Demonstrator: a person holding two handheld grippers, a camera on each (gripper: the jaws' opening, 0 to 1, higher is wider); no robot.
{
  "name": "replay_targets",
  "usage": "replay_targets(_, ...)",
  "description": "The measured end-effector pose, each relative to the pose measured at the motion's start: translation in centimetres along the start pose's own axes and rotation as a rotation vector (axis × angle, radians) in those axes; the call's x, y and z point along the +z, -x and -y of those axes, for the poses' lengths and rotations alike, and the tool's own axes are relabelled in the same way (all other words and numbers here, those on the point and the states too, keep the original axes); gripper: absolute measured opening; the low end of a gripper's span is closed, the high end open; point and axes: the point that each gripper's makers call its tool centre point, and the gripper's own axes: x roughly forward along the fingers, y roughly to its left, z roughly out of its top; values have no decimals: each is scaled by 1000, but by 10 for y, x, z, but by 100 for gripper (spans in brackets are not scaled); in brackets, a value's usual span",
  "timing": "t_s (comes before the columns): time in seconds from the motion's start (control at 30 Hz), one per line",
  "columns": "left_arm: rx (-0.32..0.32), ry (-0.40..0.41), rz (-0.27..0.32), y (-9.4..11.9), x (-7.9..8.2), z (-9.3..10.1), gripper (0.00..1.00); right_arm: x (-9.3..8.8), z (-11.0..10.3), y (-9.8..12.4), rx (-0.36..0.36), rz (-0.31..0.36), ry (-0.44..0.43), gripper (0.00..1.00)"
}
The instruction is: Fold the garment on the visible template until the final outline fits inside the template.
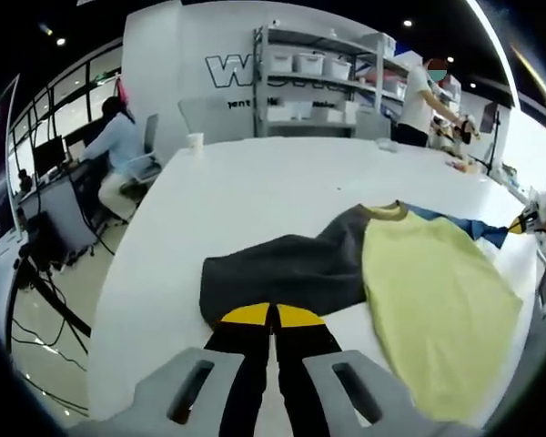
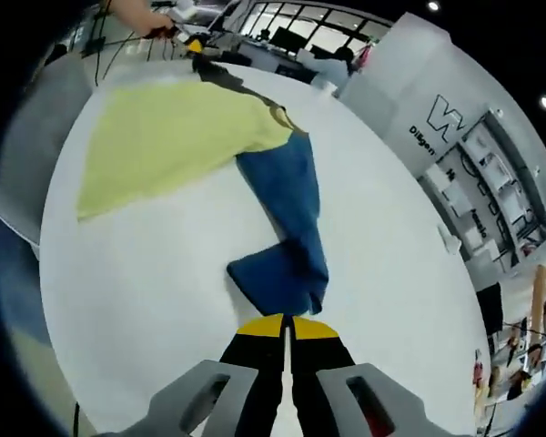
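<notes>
Garment (image 1: 419, 273) sleeves pinched by tongs

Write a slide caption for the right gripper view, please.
Right claw shut on blue sleeve of yellow shirt.

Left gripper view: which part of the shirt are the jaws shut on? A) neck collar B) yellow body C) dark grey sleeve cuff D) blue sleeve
C: the left gripper is closed at the end of the dark grey sleeve, with the yellow body lying off to one side.
</notes>
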Motion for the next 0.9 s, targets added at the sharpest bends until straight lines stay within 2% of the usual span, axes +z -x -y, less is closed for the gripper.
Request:
replay_targets(0.03, 2, 0, 4, 0, 1, 0, 0, -5, 6, 1, -21, -21, -11, 0)
replay_targets(0.1, 3, -2, 13, 1, 3, 0, 0, -8, 20, 1, -56, -20, -58, 0)
replay_targets(0.2, 0, -2, 15, 1, 5, 1, 0, -13, 39, 1, -104, -37, -70, 0)
replay_targets(0.27, -1, 1, 15, 0, 5, 1, 1, -15, 54, 3, -161, -51, -80, 0)
replay_targets(0.3, -2, 1, 14, 0, 5, 2, 1, -15, 62, 3, -187, -51, -112, 0)
replay_targets(0.43, -5, 0, 8, -1, 3, 4, 0, -7, 87, 6, -288, -42, -164, 0)
replay_targets(0.5, -6, 0, 6, -2, 2, 6, 0, -3, 90, 6, -303, -25, -205, 0)
replay_targets(0.53, -7, 0, 6, -2, 2, 6, 0, -2, 93, 8, -321, -27, -198, 0)
replay_targets(0.6, -7, -1, 7, -2, 3, 6, 0, 0, 95, 11, -347, -4, -243, 0)
replay_targets(0.67, -8, 0, 9, -2, 3, 6, 0, 1, 90, 13, -351, 4, -225, 0)
replay_targets(0.8, -12, 2, 9, -3, 3, 7, 0, 0, 64, 12, -306, 12, -188, 0)
replay_targets(0.9, -17, 2, 4, -4, 1, 9, 0, -2, 39, 8, -243, 9, -147, 0)
